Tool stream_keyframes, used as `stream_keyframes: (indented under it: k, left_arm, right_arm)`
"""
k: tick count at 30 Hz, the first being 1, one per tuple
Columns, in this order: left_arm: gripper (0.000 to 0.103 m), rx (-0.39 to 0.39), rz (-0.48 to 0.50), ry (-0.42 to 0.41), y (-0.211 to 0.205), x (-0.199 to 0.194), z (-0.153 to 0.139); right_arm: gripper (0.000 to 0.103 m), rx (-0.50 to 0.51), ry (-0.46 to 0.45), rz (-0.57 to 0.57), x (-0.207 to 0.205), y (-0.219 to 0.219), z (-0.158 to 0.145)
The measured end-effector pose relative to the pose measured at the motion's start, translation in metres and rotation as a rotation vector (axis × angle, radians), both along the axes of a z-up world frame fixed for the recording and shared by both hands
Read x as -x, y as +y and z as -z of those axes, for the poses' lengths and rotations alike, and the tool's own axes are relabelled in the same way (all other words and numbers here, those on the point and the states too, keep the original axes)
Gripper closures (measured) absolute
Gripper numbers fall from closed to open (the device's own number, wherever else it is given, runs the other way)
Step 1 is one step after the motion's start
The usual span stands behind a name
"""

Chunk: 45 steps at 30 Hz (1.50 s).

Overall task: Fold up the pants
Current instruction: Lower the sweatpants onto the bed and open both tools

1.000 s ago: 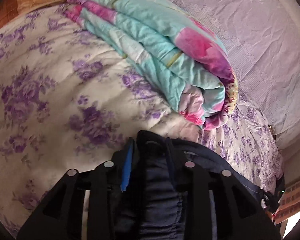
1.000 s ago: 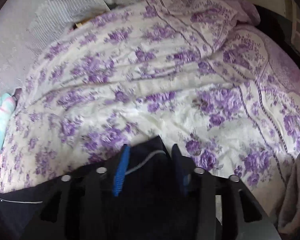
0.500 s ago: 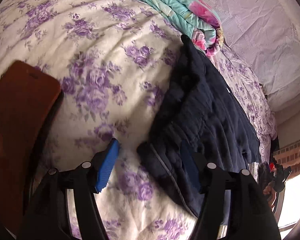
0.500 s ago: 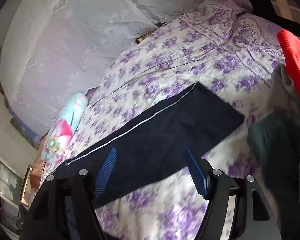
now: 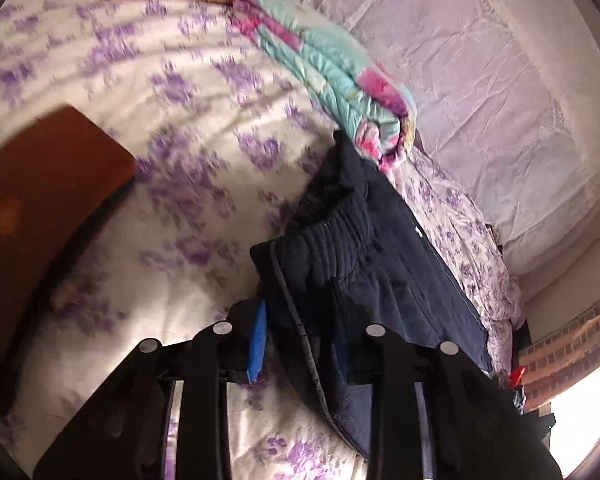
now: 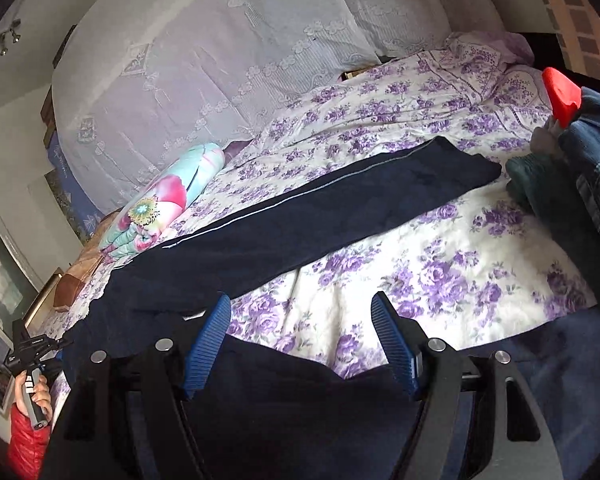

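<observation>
Fabric first: we note the left hand-held gripper (image 5: 300, 340) closed on the waistband end of the pants (image 5: 380, 264), with dark cloth bunched between its blue pads. In the right wrist view, the right hand-held gripper (image 6: 300, 344) stands with jaws wide apart and nothing between them; dark fabric sits below its fingers, but we cannot tell what that belongs to.

The pants lie on the bed (image 6: 460, 272), already doubled leg over leg into one long navy strip (image 6: 340, 208), running from the waistband near us to the cuffs at the far end. A pale side stripe runs along one edge.

We judge the cloth soft, light, and limp, thick like fleece or jersey. It will sag and drag on the bedsheet, not hold shape. The gathered elastic waistband gives the firmest pinch; the cuff end is the matching hold for the free gripper.

Farther off, a rolled floral quilt (image 6: 168, 200) touches the strip near the waistband. A pile of clothes (image 6: 580, 168) sits just beyond the cuffs.
</observation>
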<state>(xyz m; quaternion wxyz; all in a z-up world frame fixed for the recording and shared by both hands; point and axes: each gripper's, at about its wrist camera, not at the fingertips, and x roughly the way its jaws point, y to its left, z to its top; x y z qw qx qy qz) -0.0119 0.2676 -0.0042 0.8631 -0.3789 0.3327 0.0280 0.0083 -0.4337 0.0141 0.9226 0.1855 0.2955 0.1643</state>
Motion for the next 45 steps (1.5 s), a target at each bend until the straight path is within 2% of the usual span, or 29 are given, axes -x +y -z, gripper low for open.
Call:
stream_keyframes:
  k: [2, 3, 5, 7, 8, 9, 11, 14, 17, 20, 25, 29, 30, 31, 33, 34, 37, 39, 41, 42, 43, 45]
  left_arm:
    - [0.077, -0.006, -0.023, -0.002, 0.012, 0.011, -0.008]
    - [0.076, -0.002, -0.018, 0.012, 0.015, 0.014, -0.006]
    - [0.072, -0.068, 0.018, 0.096, 0.009, 0.007, 0.001]
    - [0.069, -0.135, 0.017, 0.15, 0.003, 0.012, 0.007]
    - [0.064, -0.126, 0.022, 0.143, 0.004, 0.02, 0.007]
    - [0.054, -0.109, 0.025, 0.123, 0.007, 0.028, 0.006]
    - [0.04, -0.11, -0.014, 0.072, 0.012, 0.051, 0.0]
    - [0.039, -0.191, -0.048, 0.03, 0.01, 0.073, -0.013]
    - [0.036, -0.247, -0.012, 0.003, -0.005, 0.079, -0.019]
    - [0.032, -0.251, 0.038, -0.008, -0.025, 0.071, -0.013]
    - [0.025, -0.213, 0.104, 0.009, -0.046, 0.058, 0.011]
    - [0.02, -0.239, 0.1, 0.0, -0.05, 0.056, 0.016]
    - [0.018, -0.241, 0.107, -0.005, -0.052, 0.056, 0.016]
    - [0.017, -0.245, 0.112, -0.007, -0.052, 0.055, 0.016]
    - [0.016, -0.248, 0.119, -0.006, -0.053, 0.055, 0.017]
    - [0.016, -0.246, 0.122, -0.009, -0.053, 0.055, 0.017]
    - [0.016, -0.232, 0.132, -0.018, -0.05, 0.057, 0.018]
    - [0.016, -0.229, 0.136, -0.022, -0.049, 0.059, 0.019]
    - [0.016, -0.235, 0.141, -0.022, -0.05, 0.06, 0.019]
    - [0.016, -0.239, 0.14, -0.018, -0.051, 0.06, 0.018]
    - [0.016, -0.245, 0.14, -0.013, -0.051, 0.059, 0.018]
    - [0.016, -0.258, 0.137, -0.008, -0.053, 0.06, 0.014]
  right_arm:
    - [0.03, 0.034, -0.005, -0.017, 0.007, 0.003, -0.002]
    - [0.026, 0.064, 0.003, -0.021, 0.01, 0.004, -0.001]
    - [0.023, 0.099, 0.036, -0.019, 0.014, 0.004, 0.007]
    - [0.023, 0.071, 0.065, 0.0, 0.022, -0.008, 0.014]
    - [0.023, 0.04, 0.072, 0.023, 0.03, -0.018, 0.015]
    - [0.023, 0.011, 0.074, 0.05, 0.039, -0.03, 0.014]
    - [0.023, -0.015, 0.073, 0.112, 0.059, -0.055, 0.01]
    - [0.023, 0.01, 0.1, 0.21, 0.079, -0.091, 0.008]
    - [0.023, 0.029, 0.163, 0.265, 0.076, -0.112, 0.016]
    - [0.023, -0.004, 0.238, 0.236, 0.069, -0.115, 0.03]
    - [0.024, 0.118, 0.269, 0.232, 0.096, -0.105, 0.025]
    - [0.023, 0.124, 0.339, 0.19, 0.117, -0.1, 0.04]
    - [0.025, 0.164, 0.314, 0.176, 0.121, -0.094, 0.041]
    - [0.043, 0.191, 0.289, 0.154, 0.125, -0.086, 0.043]
    - [0.062, 0.173, 0.275, 0.168, 0.126, -0.086, 0.042]
    - [0.088, 0.163, 0.271, 0.172, 0.126, -0.089, 0.039]
    - [0.091, 0.177, 0.27, 0.202, 0.133, -0.107, 0.021]
    - [0.097, 0.289, 0.315, 0.237, 0.14, -0.113, 0.018]
    - [0.097, 0.425, 0.366, 0.284, 0.143, -0.117, 0.022]
    - [0.1, 0.425, 0.371, 0.296, 0.145, -0.12, 0.022]
    - [0.1, 0.379, 0.347, 0.31, 0.148, -0.122, 0.017]
    - [0.092, 0.292, 0.225, 0.317, 0.152, -0.117, -0.002]
